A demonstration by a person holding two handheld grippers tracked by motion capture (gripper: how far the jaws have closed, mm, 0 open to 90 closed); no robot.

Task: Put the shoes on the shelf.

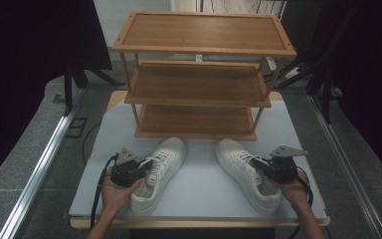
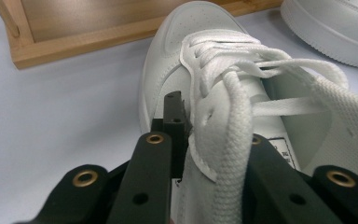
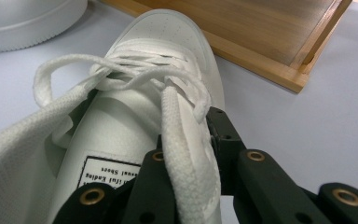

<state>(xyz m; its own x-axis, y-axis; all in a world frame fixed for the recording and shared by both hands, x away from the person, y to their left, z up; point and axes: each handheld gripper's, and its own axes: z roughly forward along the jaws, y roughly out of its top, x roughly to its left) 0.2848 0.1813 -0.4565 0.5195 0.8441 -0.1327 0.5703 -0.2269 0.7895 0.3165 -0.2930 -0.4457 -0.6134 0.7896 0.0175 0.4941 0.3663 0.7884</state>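
High view: two white sneakers lie on a grey table (image 1: 204, 184) before a wooden shoe rack (image 1: 199, 74). The left gripper (image 1: 138, 168) clamps the left sneaker (image 1: 163, 169). The right gripper (image 1: 264, 169) clamps the right sneaker (image 1: 243, 172).

Left gripper view: jaws pinch the sneaker's side wall.

Right gripper view: the same grip.

The left white sneaker (image 2: 177, 60) looks like smooth, slightly matt leather, with small perforations on the toe, and its laces (image 2: 235, 121) are coarse woven cloth. The right white sneaker (image 3: 168, 42), beside it, has the same finish and a mesh-like collar lining. Behind the sneakers, the shoe rack (image 1: 199, 74) is wood with visible grain and a soft sheen. The table top (image 1: 204, 184) is matt and plain. The gripper jaws are matt black plastic with brass-coloured inserts.
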